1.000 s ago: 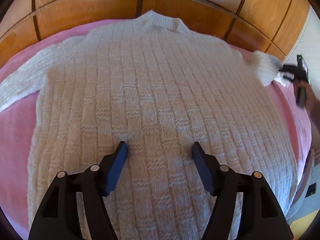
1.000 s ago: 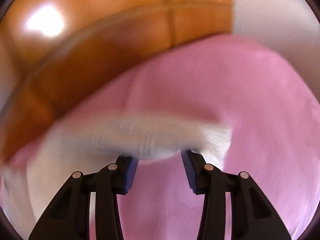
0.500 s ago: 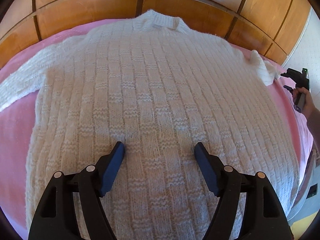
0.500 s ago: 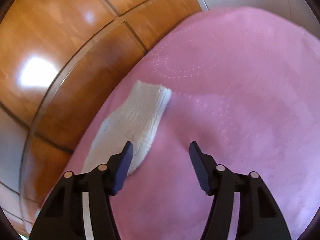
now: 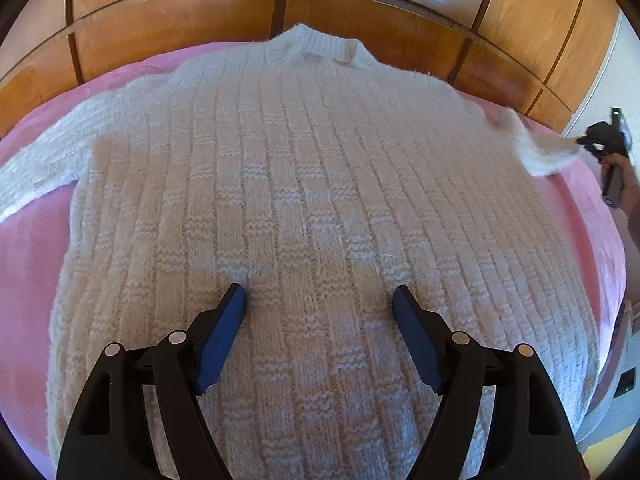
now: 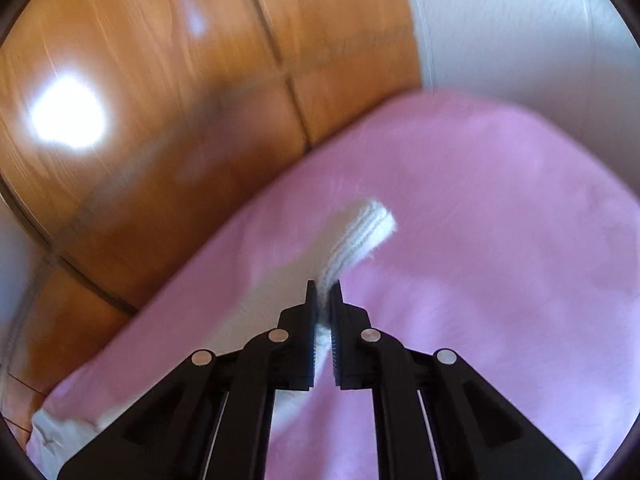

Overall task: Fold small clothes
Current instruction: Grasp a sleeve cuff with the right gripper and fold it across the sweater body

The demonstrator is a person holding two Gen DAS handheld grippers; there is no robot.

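Sweater [image 5: 304,200] lies under the wide, opening left claw [image 5: 319,300]; right claw [image 6: 324,286] pinches its cuff [image 6: 360,236], which sticks out toward 1 o'clock.

The left wrist camera sits just behind the left gripper [image 5: 319,306] and looks down and forward over the white sweater [image 5: 304,200]. It sees almost all of the sweater on the pink bed cover [image 5: 28,248], with the wooden wall [image 5: 180,20] behind. The right wrist camera sits just behind the right gripper [image 6: 324,290] and looks down at the bed's corner, very near the sleeve cuff [image 6: 360,236]. Both views share that sleeve, the pink cover and the wooden wall. The left view also sees the right gripper, far off at its right edge.
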